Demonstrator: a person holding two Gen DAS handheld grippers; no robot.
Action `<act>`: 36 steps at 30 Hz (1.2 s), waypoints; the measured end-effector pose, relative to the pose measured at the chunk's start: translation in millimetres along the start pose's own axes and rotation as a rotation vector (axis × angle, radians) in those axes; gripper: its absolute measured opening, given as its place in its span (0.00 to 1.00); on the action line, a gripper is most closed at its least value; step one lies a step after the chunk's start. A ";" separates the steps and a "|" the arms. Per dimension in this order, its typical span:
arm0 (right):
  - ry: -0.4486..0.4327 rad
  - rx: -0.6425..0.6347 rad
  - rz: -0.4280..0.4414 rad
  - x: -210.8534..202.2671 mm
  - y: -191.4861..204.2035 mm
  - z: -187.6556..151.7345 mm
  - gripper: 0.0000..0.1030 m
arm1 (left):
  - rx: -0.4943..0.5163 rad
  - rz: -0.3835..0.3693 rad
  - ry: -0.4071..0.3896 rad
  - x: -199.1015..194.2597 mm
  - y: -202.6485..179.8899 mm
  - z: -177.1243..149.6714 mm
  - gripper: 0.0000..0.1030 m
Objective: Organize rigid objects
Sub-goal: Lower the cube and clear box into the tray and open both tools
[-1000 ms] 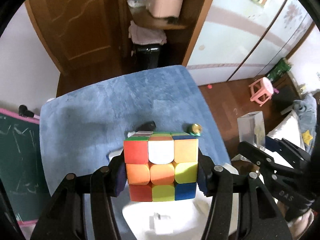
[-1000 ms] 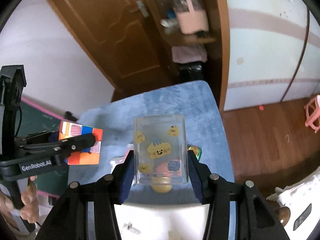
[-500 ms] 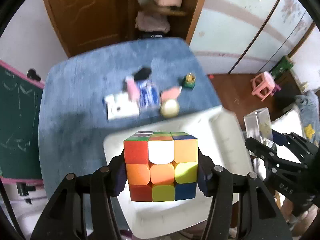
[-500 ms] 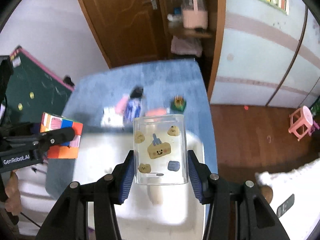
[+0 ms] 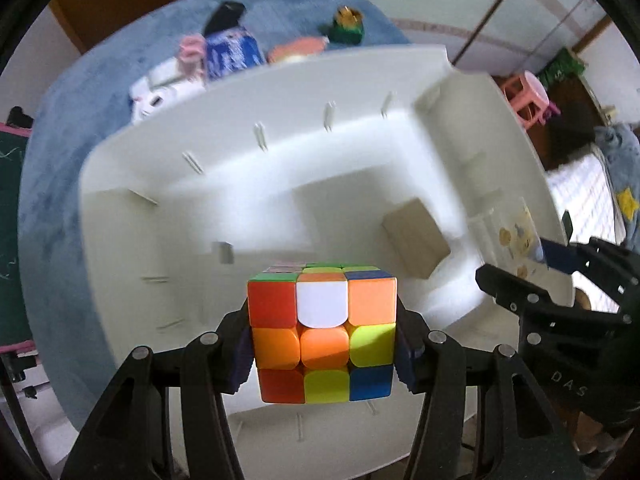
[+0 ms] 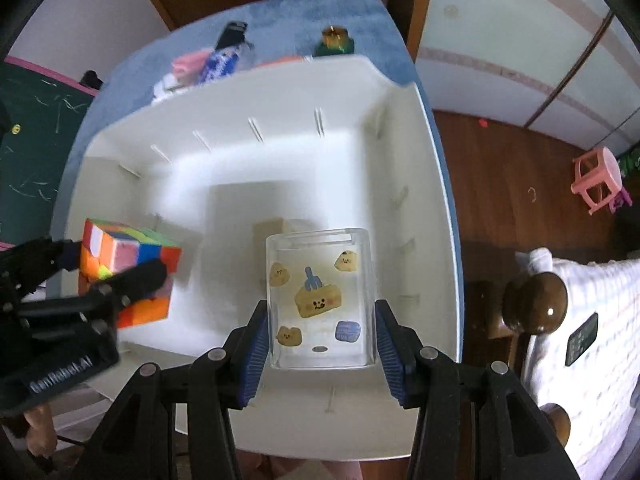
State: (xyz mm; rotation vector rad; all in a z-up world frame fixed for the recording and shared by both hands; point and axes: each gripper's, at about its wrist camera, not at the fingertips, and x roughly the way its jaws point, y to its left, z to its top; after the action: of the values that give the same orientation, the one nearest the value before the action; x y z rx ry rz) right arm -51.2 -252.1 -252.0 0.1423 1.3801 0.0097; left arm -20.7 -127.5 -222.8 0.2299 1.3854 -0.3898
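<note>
My left gripper is shut on a colourful puzzle cube and holds it over the open white bin. The cube also shows in the right wrist view, above the bin's left part. My right gripper is shut on a clear plastic box with cartoon stickers, held over the right part of the bin. The clear box also shows in the left wrist view. A tan block lies on the bin's floor, also seen in the right wrist view.
The bin stands on a blue cloth-covered table. Beyond the bin lie a blue packet, a pink item, a white item, a black item and a green-and-gold piece. A bed is at the right.
Both grippers have moved back and tilted down over the white bin, each still holding its object. The bin now fills both views; the table items have shifted to the top.
</note>
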 end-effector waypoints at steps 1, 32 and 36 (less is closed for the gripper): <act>0.008 0.000 -0.001 2.5 -0.1 -1.2 0.49 | 0.008 0.003 0.008 4.3 -1.7 -1.0 0.58; -0.113 -0.041 0.013 -55.3 8.8 23.2 0.55 | -0.004 0.058 -0.120 -63.7 11.4 14.8 0.72; -0.134 -0.033 0.046 -65.9 6.9 28.5 0.55 | 0.007 0.085 -0.151 -74.4 10.4 21.0 0.72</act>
State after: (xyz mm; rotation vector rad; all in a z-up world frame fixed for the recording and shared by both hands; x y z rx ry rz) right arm -35.3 -254.0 -181.7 0.1444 1.2418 0.0610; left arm -7.5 -116.1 -146.7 0.2589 1.2224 -0.3346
